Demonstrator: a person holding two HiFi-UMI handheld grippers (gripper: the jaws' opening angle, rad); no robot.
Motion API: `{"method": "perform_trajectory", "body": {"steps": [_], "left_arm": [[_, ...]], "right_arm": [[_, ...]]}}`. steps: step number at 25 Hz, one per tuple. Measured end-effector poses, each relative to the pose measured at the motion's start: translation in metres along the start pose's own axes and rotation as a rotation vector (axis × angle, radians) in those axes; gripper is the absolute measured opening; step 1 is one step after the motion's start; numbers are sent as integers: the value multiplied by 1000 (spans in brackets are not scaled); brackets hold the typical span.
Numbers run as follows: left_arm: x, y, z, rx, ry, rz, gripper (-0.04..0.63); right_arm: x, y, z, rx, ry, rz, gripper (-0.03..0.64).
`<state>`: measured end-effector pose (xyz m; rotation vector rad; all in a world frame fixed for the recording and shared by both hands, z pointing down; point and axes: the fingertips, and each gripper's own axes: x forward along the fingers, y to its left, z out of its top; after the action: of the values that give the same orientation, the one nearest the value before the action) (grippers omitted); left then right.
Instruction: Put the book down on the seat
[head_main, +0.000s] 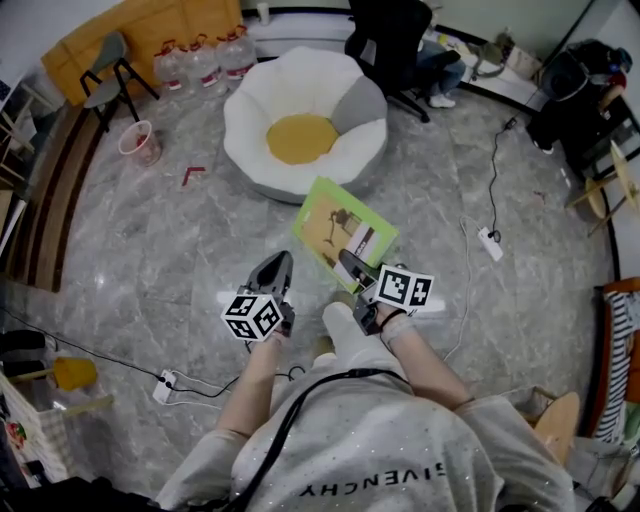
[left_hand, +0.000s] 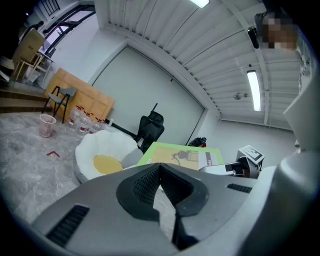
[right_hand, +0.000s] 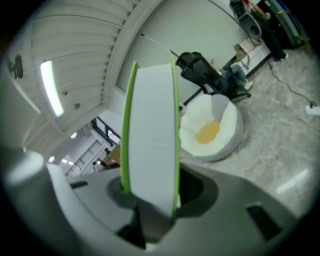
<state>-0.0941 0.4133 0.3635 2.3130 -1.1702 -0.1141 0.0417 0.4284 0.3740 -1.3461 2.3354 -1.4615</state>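
My right gripper (head_main: 346, 264) is shut on the lower edge of a green-covered book (head_main: 345, 232), held tilted above the marble floor. In the right gripper view the book (right_hand: 150, 135) stands edge-on between the jaws (right_hand: 150, 200), white pages showing. The seat (head_main: 250, 110) is a white flower-shaped floor cushion with a yellow centre, just beyond the book. It also shows as the seat (right_hand: 225, 117) to the right of the book and as the seat (left_hand: 95, 142) in the left gripper view. My left gripper (head_main: 274, 270) hangs beside the book (left_hand: 180, 155), jaws together (left_hand: 160, 167) and holding nothing.
Several water bottles (head_main: 205, 60) and a folding chair (head_main: 110, 70) stand far left. A pink cup (head_main: 140, 142) and a red scrap (head_main: 192, 175) lie on the floor. A black office chair (head_main: 390, 40) is behind the seat. Power strips (head_main: 490, 243) (head_main: 165, 385) trail cables.
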Motion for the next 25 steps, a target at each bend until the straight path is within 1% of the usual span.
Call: {"method": "perform_trajectory", "body": {"steps": [7, 13, 16, 22, 25], "left_arm": [[28, 35, 13, 19, 2, 59, 23], [68, 53, 32, 9, 1, 44, 23], [84, 60, 33, -5, 1, 42, 23], [110, 73, 40, -6, 9, 45, 23], [134, 83, 55, 5, 15, 55, 23]], "right_arm": [[26, -19, 23, -4, 25, -6, 152], [60, -32, 51, 9, 49, -6, 152], [75, -42, 61, 10, 57, -8, 152], [96, -59, 79, 32, 57, -7, 152], [114, -67, 103, 28, 62, -4, 152]]}}
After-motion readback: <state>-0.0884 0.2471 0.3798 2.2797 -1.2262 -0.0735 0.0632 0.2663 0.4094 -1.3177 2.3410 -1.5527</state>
